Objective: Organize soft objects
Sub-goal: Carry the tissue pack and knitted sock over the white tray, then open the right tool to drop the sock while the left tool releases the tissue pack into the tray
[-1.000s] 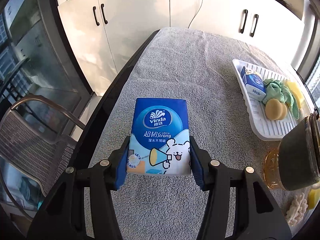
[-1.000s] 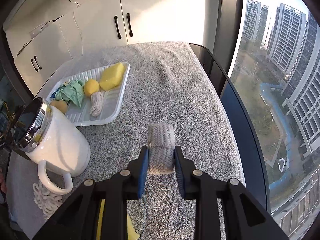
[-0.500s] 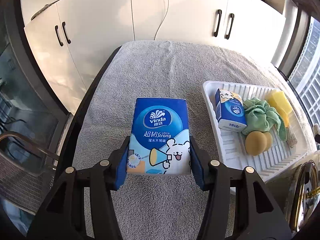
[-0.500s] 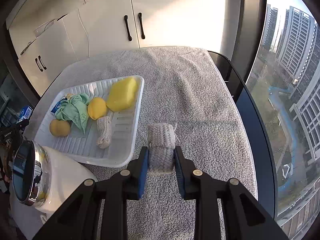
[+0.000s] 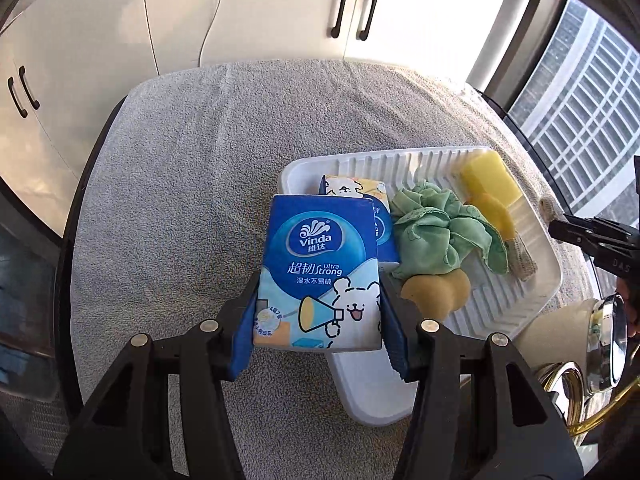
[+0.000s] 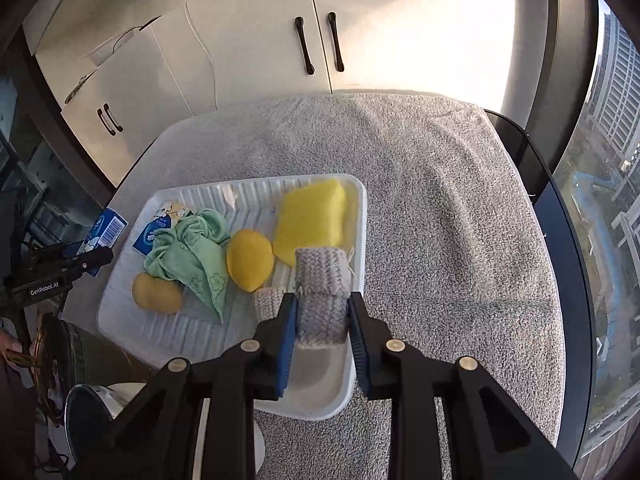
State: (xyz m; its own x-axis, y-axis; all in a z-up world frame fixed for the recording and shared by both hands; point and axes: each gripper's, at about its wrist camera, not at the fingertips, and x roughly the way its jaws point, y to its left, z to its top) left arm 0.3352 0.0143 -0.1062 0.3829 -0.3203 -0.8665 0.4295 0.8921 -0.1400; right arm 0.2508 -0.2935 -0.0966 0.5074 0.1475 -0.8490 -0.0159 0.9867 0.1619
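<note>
My left gripper (image 5: pixel 318 320) is shut on a blue Vinda tissue pack (image 5: pixel 320 264), held above the near left edge of the white ribbed tray (image 5: pixel 536 280). My right gripper (image 6: pixel 322 320) is shut on a folded grey knitted cloth (image 6: pixel 323 292), over the tray's (image 6: pixel 120 300) near right part. The tray holds a second tissue pack (image 5: pixel 360 190), a crumpled green cloth (image 5: pixel 436 236), a yellow sponge block (image 6: pixel 310 212), a yellow oval sponge (image 6: pixel 249 260), an orange-yellow sponge (image 6: pixel 156 294) and a knitted roll (image 6: pixel 267 302), mostly hidden by my right fingers.
A grey towel (image 5: pixel 192 184) covers the table. White cabinets (image 6: pixel 400 32) stand behind it, and a window (image 6: pixel 608 200) runs along the right. A white mug with a chrome rim (image 5: pixel 600 344) stands near the tray's near corner, with a glass jar (image 6: pixel 52 348) beside it.
Both grippers have swung toward the tray with their loads. The tissue pack now overlaps the tray's left edge, and the knitted cloth has come over the tray's near right part.
</note>
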